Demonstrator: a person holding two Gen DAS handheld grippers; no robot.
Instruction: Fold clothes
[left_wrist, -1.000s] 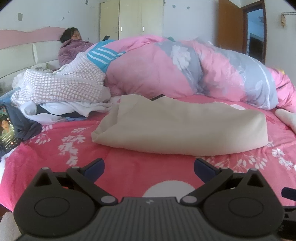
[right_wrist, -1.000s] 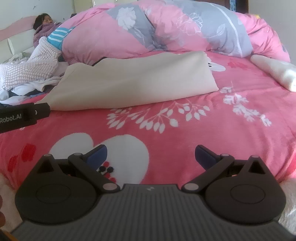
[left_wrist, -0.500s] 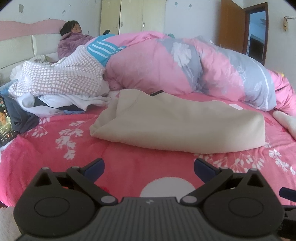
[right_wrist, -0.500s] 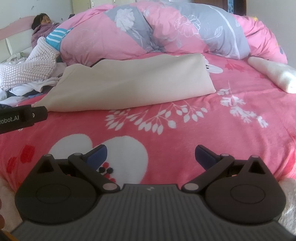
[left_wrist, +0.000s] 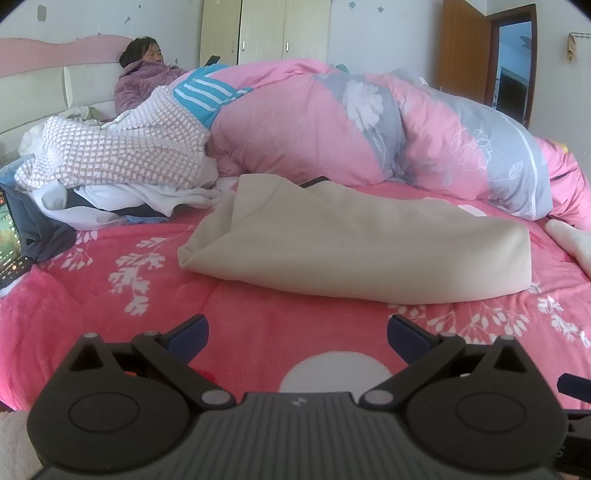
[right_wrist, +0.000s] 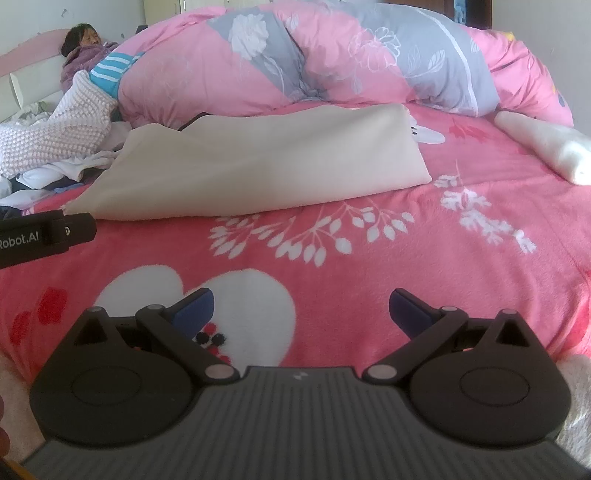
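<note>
The cream garment (left_wrist: 354, 247) lies folded in a long strip across the middle of the pink blanket (left_wrist: 110, 295), in front of the rolled floral duvet (left_wrist: 369, 125). To its left sits a pile of clothes (left_wrist: 114, 166) topped by a checked knit; a phone (left_wrist: 9, 243) rests at the far left edge. The left gripper (left_wrist: 297, 332) hovers with its fingers spread wide, empty. The right gripper (right_wrist: 301, 306) is likewise released, holding nothing, short of the garment.
</note>
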